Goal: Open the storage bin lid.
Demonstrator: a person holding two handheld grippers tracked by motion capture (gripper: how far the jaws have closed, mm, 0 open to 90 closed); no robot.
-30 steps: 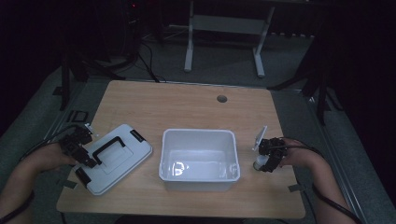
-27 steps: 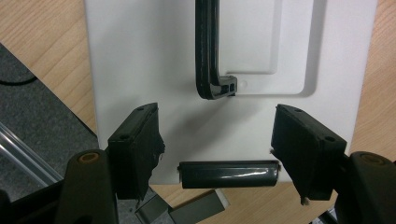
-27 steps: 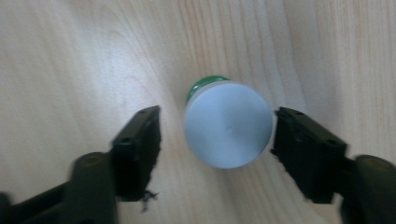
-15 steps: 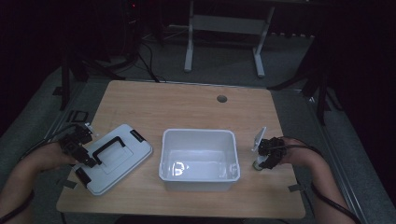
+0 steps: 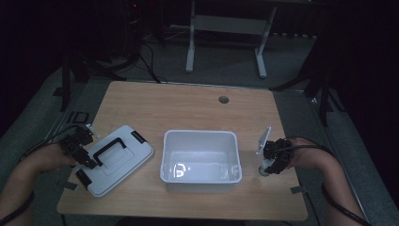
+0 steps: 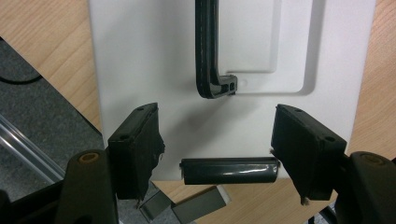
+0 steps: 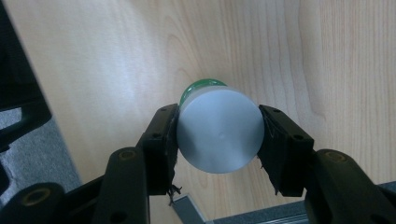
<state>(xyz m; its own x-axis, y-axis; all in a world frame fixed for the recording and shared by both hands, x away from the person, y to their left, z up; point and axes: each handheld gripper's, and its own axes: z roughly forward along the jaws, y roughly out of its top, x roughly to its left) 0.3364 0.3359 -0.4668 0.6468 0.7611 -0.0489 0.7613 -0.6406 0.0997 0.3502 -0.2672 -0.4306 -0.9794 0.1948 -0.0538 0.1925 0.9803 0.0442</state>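
Now right claw [image 7: 218, 140] clamps the upright green bottle [image 7: 218, 135].

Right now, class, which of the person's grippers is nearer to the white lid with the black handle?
Left. The left gripper hovers over the lid's near edge, jaws open. The right gripper is beyond the white bin, shut on a green bottle.

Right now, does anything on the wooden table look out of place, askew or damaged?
The white plastic lid with the black handle lies askew off the open white plastic bin, one corner past the light wooden table edge. The left gripper hangs open above it. The right gripper holds a grey-capped green container. Nothing seems damaged.
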